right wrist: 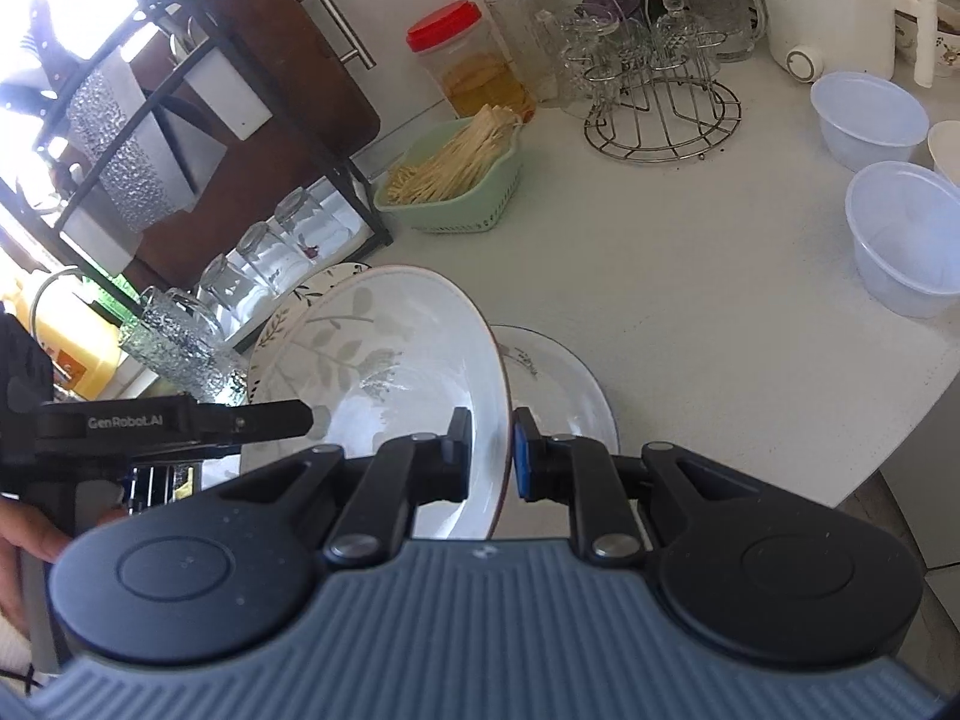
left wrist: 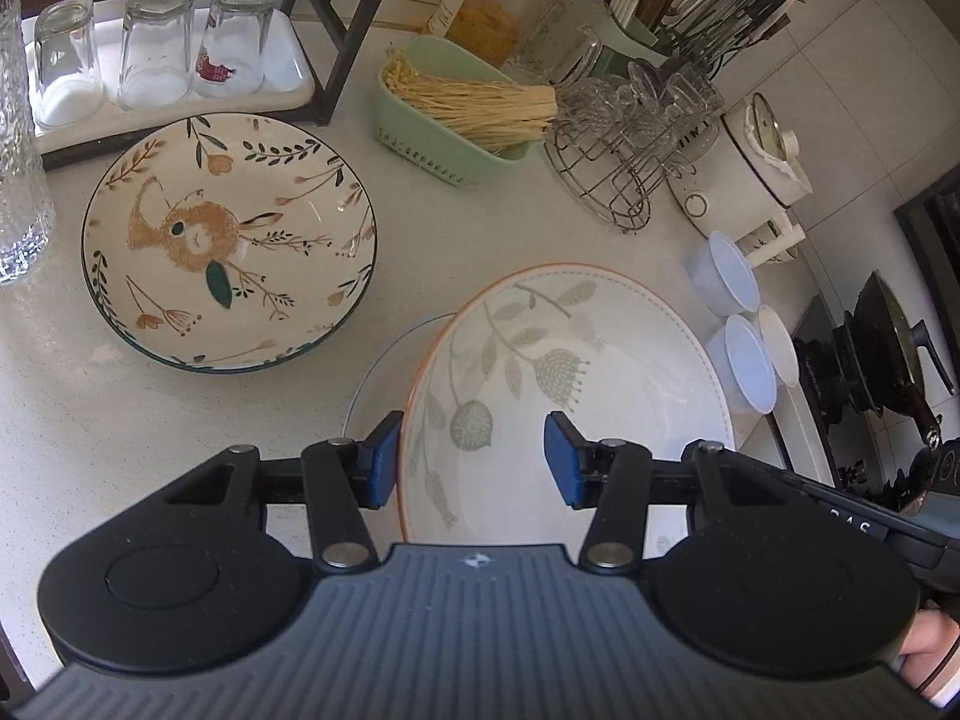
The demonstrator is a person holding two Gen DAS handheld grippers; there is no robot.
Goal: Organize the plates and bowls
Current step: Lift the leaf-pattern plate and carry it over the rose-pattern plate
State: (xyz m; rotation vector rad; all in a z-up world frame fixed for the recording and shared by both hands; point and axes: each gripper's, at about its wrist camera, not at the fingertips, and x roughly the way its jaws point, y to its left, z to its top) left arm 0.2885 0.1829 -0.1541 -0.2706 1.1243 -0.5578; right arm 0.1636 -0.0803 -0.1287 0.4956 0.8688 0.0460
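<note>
Right gripper [right wrist: 487,455] fingers pinch the tilted white leaf-patterned bowl's [right wrist: 384,360] rim; left gripper [left wrist: 471,459], fingers spread, straddles its opposite edge above the clear-rimmed plate [right wrist: 564,384] on the worktop [right wrist: 690,312].

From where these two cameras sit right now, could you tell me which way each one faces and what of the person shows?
Left wrist: rides the left gripper, looking down along its open fingers at the leaf-pattern plate and the rabbit plate on the counter; a bit of hand shows at lower right.
Right wrist: rides the right gripper, shut on the tilted leaf-pattern plate's rim, facing the clear plastic bowls; fingers show at lower left.
Shared: leaf-pattern plate, green basket, red-lidded jar.
</note>
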